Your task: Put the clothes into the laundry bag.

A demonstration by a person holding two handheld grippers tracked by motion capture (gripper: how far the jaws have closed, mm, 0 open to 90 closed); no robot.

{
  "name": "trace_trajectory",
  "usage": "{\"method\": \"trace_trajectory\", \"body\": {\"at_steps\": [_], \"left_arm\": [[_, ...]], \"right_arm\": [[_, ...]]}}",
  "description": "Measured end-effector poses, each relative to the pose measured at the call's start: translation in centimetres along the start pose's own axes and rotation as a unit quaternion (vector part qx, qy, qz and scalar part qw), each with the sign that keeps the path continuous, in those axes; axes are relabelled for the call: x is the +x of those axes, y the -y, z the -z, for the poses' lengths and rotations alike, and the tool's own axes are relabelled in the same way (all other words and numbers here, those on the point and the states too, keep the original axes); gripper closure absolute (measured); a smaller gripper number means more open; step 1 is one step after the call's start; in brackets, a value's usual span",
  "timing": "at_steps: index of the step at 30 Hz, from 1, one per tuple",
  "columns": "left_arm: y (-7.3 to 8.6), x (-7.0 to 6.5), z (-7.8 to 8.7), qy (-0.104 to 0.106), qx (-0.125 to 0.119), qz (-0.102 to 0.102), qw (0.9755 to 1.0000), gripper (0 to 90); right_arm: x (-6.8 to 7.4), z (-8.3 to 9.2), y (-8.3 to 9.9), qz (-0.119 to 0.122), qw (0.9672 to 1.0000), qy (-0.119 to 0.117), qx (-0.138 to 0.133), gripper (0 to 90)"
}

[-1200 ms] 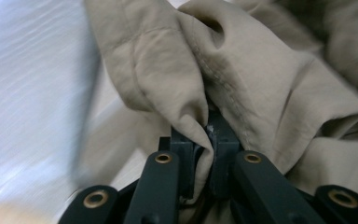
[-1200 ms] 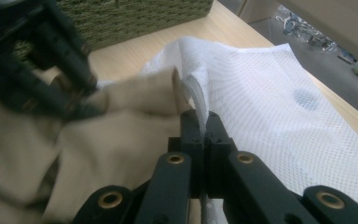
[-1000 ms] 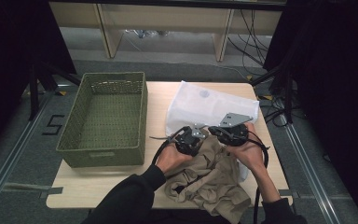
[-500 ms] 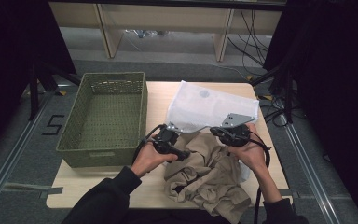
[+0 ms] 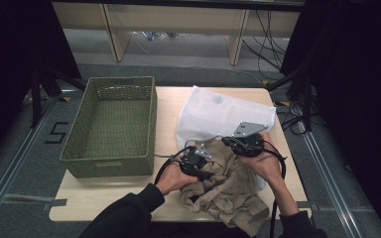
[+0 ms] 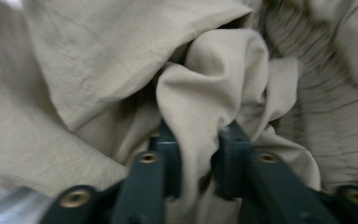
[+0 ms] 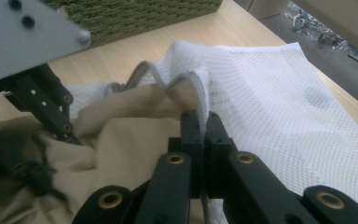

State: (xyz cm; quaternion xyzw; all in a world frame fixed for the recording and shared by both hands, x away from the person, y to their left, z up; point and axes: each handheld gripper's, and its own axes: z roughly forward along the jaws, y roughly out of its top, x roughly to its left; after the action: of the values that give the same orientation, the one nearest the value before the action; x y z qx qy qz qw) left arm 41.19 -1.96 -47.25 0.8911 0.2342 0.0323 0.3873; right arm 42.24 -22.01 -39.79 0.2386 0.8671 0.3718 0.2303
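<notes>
Grey floor runs around the workspace, with pale wooden shelving legs and loose cables at the far side and dark curtains on both flanks. On it stands a light wooden table (image 5: 168, 106), its top bare along the near left edge. At its left sits a green woven basket (image 5: 110, 126), nothing in it. Right of the basket lies a white mesh laundry bag (image 5: 218, 111), and against the bag's near edge a crumpled beige garment (image 5: 228, 191) spills toward the person's side of the table. The right gripper (image 5: 238, 141) is clamped tight on the bag's corded rim, seen pinched between its jaws in the right gripper view. The left gripper (image 5: 206, 166) sits just beside it over the garment; its jaws have just been closing and now pinch a raised fold of beige cloth between them.
</notes>
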Motion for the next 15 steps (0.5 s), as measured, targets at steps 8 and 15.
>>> {"method": "trace_trajectory", "body": {"at_steps": [8, 15], "left_arm": [[-3.2, 1.7, 2.4, -0.082, -0.07, 0.03, 0.9938, 80.6], [-1.5, 5.2, -1.6, -0.081, -0.05, 0.134, 0.9863, 66.9]], "right_arm": [[-0.2, 1.2, -0.3, -0.003, 0.9999, 0.002, -0.017, 90.0], [-0.1, 1.2, -0.1, 0.0, 1.0, 0.002, -0.008, 90.0]]}}
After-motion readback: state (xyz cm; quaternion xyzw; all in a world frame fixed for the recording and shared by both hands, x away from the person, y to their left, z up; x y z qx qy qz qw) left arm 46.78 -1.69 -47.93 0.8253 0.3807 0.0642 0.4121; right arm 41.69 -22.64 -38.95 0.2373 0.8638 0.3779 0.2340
